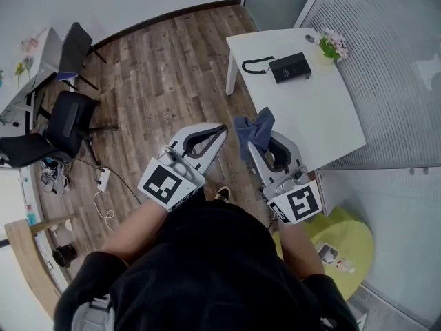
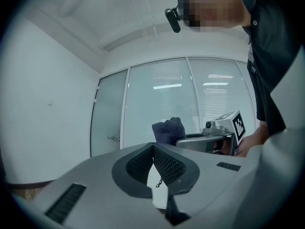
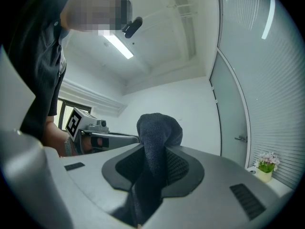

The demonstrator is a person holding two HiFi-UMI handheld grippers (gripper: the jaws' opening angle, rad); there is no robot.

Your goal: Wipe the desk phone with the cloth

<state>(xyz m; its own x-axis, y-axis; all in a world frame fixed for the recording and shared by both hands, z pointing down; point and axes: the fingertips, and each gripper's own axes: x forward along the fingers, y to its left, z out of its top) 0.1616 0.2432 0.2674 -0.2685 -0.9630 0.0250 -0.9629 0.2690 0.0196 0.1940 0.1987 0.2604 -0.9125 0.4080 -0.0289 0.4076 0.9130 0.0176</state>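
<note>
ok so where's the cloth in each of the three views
Head view: the cloth is at centre, bunched at the tip of the right gripper, just short of the white table.
Left gripper view: centre, a dark lump beyond the shut left gripper.
Right gripper view: centre, clamped between the jaws and sticking up.
Shared landmark: the glass wall with blinds, seen in all three.

Head view steeply down, gripper views tilted upward, all sharing cloth (image 1: pixel 256 131)

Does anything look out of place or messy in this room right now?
Mostly tidy. A power strip lies loose on the wooden floor beside the black chair, its white cable trailing. The phone sits flat on the table.
</note>
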